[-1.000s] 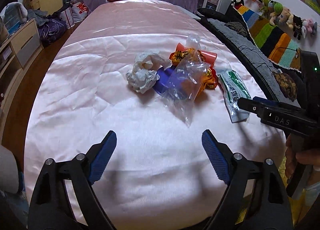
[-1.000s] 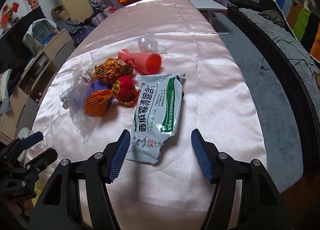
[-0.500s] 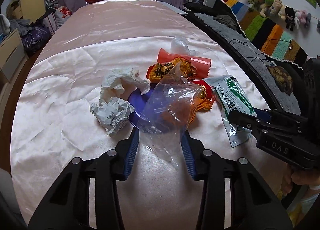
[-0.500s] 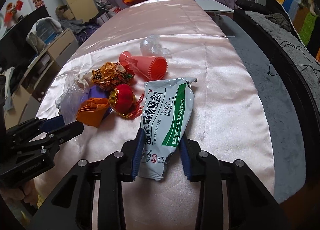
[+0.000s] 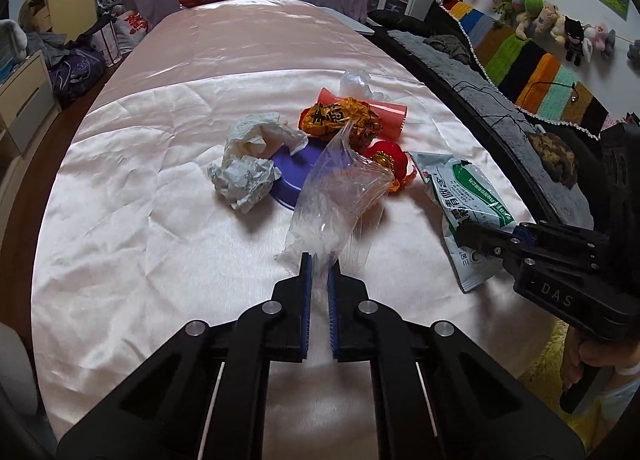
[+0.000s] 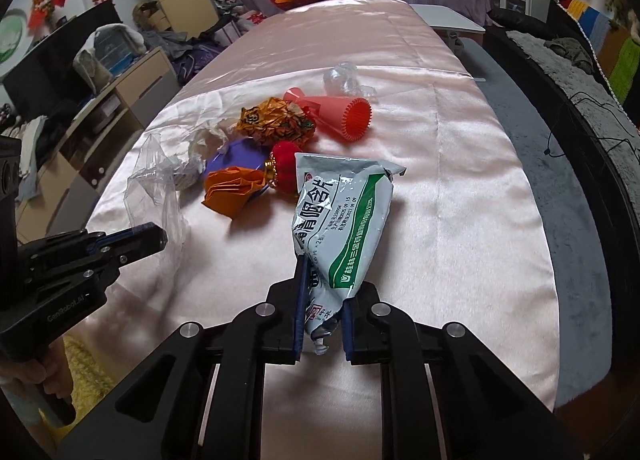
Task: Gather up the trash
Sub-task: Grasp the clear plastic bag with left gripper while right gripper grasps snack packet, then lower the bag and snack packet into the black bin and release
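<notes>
So both hands are mid-grab here. The left gripper [image 5: 319,265] has its jaws pinching the near corner of the clear plastic bag [image 5: 340,196], which stands up off the pink satin counter [image 5: 160,228] just in front of the purple lid [image 5: 292,176]. The right gripper [image 6: 323,292] has just been closing too, and its jaws now squeeze the near end of the green-and-white foil packet [image 6: 344,216], which lies just right of the purple lid. Its far end looks like it rests on the cloth, though the fisheye makes that hard to call.

Everything else sits around that lid: crumpled white paper [image 5: 248,164] to its left, the gold wrapper [image 5: 340,120] and pink ribbed cone [image 6: 340,116] behind it, the little red lantern [image 6: 285,164] and orange folded paper [image 6: 232,190] on its right.

How I'd do this step: lift both straight up and slowly. The bag is only caught by a thin edge, so a jerk could slip it out, and it hangs close to the lantern's tassel, so clear that before swinging away. The packet is stiffer and should be fine. I don't see a bin in either view.
</notes>
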`<state>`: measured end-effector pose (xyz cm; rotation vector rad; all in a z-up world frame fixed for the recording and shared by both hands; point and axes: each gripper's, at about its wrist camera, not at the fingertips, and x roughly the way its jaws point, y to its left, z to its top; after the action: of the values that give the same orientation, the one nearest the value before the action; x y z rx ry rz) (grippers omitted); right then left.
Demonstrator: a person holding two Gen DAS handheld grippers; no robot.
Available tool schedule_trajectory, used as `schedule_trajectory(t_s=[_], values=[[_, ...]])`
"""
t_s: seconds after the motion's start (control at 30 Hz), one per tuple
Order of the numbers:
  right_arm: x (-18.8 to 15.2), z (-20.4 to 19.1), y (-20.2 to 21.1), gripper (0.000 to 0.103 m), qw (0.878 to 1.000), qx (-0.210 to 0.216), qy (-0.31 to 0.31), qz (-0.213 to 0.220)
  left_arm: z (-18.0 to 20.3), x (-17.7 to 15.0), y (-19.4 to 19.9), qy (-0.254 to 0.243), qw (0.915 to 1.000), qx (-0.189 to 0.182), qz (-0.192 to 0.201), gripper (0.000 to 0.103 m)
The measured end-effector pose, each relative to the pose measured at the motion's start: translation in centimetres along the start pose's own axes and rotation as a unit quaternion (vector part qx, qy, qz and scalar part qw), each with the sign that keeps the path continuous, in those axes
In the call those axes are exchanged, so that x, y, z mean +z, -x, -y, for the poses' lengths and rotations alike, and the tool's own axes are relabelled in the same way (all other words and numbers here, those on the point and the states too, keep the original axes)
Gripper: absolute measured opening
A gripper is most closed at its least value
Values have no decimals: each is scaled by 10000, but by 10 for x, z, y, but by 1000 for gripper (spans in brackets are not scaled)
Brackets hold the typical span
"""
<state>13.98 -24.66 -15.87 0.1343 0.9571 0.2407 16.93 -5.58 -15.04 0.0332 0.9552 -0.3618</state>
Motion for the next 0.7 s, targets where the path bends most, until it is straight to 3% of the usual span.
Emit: schedule_trajectory(t_s=[0.7], values=[[-87, -51, 68, 16, 9989, 247, 367, -125, 10, -116, 93, 185, 9998, -66, 34, 4]])
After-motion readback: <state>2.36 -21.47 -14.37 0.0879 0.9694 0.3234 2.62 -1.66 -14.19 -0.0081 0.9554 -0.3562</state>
